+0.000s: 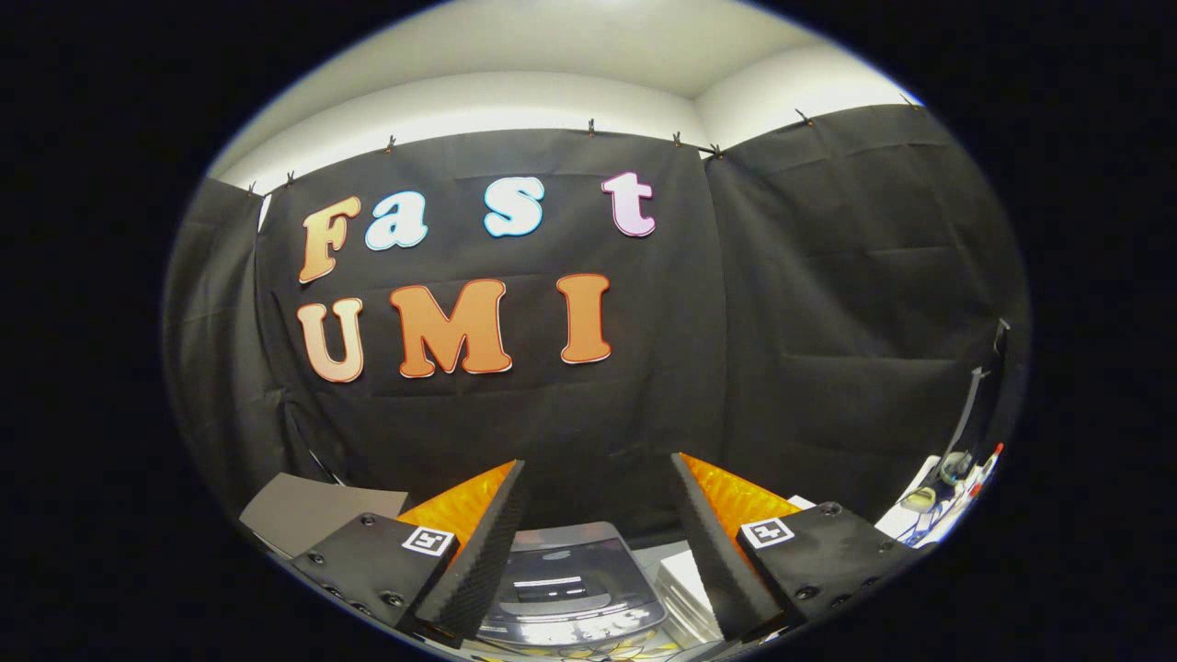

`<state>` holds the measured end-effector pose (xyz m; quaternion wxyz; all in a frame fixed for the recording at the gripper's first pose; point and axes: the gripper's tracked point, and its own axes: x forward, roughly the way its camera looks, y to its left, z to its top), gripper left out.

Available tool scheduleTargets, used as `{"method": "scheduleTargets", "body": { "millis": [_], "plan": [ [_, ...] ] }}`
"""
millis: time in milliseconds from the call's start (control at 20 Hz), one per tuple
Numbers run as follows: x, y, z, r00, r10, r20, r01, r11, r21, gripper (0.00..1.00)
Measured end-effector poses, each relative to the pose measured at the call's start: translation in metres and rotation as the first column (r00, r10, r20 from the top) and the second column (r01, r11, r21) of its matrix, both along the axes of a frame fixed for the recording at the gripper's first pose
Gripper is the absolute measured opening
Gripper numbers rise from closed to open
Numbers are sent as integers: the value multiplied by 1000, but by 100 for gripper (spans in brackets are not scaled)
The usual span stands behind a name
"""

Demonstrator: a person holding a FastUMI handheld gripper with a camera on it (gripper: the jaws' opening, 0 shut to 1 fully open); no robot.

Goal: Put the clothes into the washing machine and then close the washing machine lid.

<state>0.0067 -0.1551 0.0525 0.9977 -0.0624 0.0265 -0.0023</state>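
While its fingers stand wide apart and grip nothing, the gripper [598, 515] frames the washing machine [570, 588] at bottom centre, low between and just beyond them (lid down). Black cloth wall [828, 322] rises behind, white ceiling [570, 46] topmost.

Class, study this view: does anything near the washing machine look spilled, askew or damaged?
Nothing stands out. The washing machine sits below and between the open claw's fingers, which hold nothing. No clothes can be seen.
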Motion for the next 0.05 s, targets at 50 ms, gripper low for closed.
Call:
{"method": "scheduleTargets", "body": {
  "millis": [50],
  "plan": [
    [-1, 1, -6, 1000, 4, -5, -4, 1000, 13, 97]
  ]
}}
